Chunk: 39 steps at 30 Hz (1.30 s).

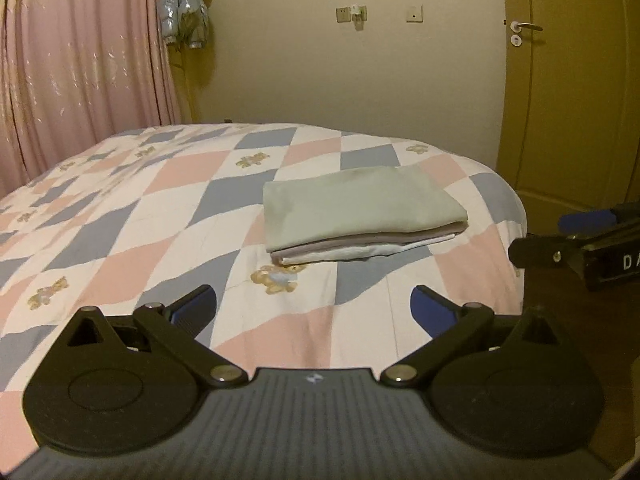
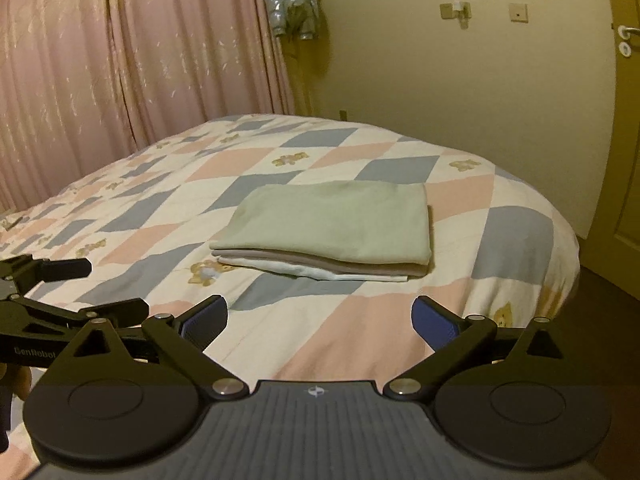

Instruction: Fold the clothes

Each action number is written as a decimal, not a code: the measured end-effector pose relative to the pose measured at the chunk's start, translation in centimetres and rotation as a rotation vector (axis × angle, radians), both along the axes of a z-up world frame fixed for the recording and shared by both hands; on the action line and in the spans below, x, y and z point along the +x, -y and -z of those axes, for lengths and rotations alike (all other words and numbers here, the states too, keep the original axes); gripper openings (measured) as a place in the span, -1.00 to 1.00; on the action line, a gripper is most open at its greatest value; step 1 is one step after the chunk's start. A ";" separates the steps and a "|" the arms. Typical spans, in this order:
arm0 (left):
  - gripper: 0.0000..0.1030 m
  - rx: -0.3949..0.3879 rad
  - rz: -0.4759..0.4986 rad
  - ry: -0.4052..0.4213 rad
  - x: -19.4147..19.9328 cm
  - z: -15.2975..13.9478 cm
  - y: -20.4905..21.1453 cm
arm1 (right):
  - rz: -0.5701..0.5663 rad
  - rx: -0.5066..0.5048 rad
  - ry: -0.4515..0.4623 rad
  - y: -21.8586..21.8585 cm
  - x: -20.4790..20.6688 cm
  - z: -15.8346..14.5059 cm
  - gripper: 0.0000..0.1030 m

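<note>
Green-topped folded clothes [image 1: 360, 212] beyond spread fingers [image 1: 196, 312]

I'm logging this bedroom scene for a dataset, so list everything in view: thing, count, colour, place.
folded clothes: three in one stack, pale green on top, beige, white below; on the bed
bed cover: one, pink, blue and white diamonds with bears
curtain: one, pink, left
puffer jacket: one, light blue, hanging beside the curtain
wall plates: two, pale, far wall
door: one, yellowish, right, metal handle
left gripper: black, blue pads, open, empty
right gripper: same, open, empty
</note>
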<state>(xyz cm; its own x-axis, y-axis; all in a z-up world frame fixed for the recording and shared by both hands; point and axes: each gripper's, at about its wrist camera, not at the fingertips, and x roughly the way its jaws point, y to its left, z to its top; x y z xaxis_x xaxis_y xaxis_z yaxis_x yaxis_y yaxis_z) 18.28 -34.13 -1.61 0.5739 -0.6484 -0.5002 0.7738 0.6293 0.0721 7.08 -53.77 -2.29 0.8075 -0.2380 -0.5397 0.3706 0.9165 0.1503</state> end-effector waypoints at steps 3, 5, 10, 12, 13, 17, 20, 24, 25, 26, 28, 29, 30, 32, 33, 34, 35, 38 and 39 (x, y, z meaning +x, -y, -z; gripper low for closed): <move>0.98 -0.003 -0.009 0.024 -1.1 -0.6 -0.4 | 0.012 0.021 -0.012 -0.5 -0.7 -0.3 0.97; 0.98 -0.007 -0.017 0.011 -1.6 -1.1 -0.8 | 0.016 0.031 -0.013 -1.0 -1.2 -0.6 0.97; 0.98 -0.018 -0.025 -0.018 -2.8 -2.2 -1.8 | 0.033 0.048 -0.003 -2.1 -2.8 -1.4 0.97; 0.98 -0.027 -0.013 -0.020 -3.3 -2.4 -2.3 | 0.039 0.052 -0.001 -2.6 -3.4 -1.6 0.99; 0.98 -0.031 -0.008 -0.021 -3.6 -2.5 -2.6 | 0.040 0.053 0.000 -2.9 -3.7 -1.7 0.99; 0.98 -0.031 0.006 -0.024 -4.5 -2.6 -3.5 | 0.044 0.050 0.001 -4.1 -4.7 -2.1 0.99; 0.98 -0.029 0.007 -0.023 -5.3 -2.5 -4.3 | 0.050 0.040 0.000 -5.0 -5.3 -2.7 0.99; 0.98 -0.034 0.000 -0.034 -5.9 -2.5 -5.3 | 0.062 0.030 0.008 -6.1 -6.0 -3.4 0.99; 0.98 -0.036 -0.002 -0.036 -6.0 -2.5 -5.5 | 0.062 0.031 0.012 -6.4 -6.2 -3.5 0.99; 0.98 -0.038 -0.004 -0.038 -6.0 -2.6 -5.7 | 0.061 0.030 0.014 -6.7 -6.4 -3.6 0.99; 0.98 -0.042 -0.008 -0.041 -6.2 -2.7 -6.1 | 0.059 0.024 0.016 -7.3 -6.7 -3.9 0.99; 0.98 -0.042 -0.008 -0.042 -6.3 -2.8 -6.3 | 0.057 0.023 0.017 -7.6 -6.9 -3.9 0.99; 0.98 -0.043 -0.008 -0.041 -6.4 -2.9 -6.4 | 0.056 0.022 0.019 -7.8 -7.1 -4.0 0.99; 0.98 -0.043 -0.007 -0.037 -6.6 -3.1 -6.7 | 0.055 0.028 0.025 -8.2 -7.5 -4.1 0.99; 0.98 -0.042 -0.006 -0.034 -6.7 -3.2 -6.8 | 0.056 0.032 0.027 -8.4 -7.7 -4.2 0.99; 0.98 -0.040 -0.006 -0.033 -6.8 -3.3 -6.8 | 0.058 0.035 0.029 -8.5 -7.9 -4.2 1.00; 0.98 -0.040 -0.008 -0.031 -6.9 -3.4 -6.9 | 0.059 0.039 0.032 -8.6 -8.1 -4.3 1.00; 0.98 -0.044 -0.012 -0.025 -7.1 -3.7 -7.2 | 0.061 0.050 0.038 -8.7 -8.4 -4.4 0.99; 0.98 -0.045 -0.013 -0.025 -7.2 -3.8 -7.2 | 0.061 0.052 0.039 -8.8 -8.5 -4.4 0.99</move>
<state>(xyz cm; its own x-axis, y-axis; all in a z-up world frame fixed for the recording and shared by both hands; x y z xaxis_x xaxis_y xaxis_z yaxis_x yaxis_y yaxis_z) 11.07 -26.88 2.18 0.5703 -0.6632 -0.4847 0.7667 0.6415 0.0243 -1.45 -44.99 2.14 0.8129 -0.2599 -0.5212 0.4186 0.8829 0.2126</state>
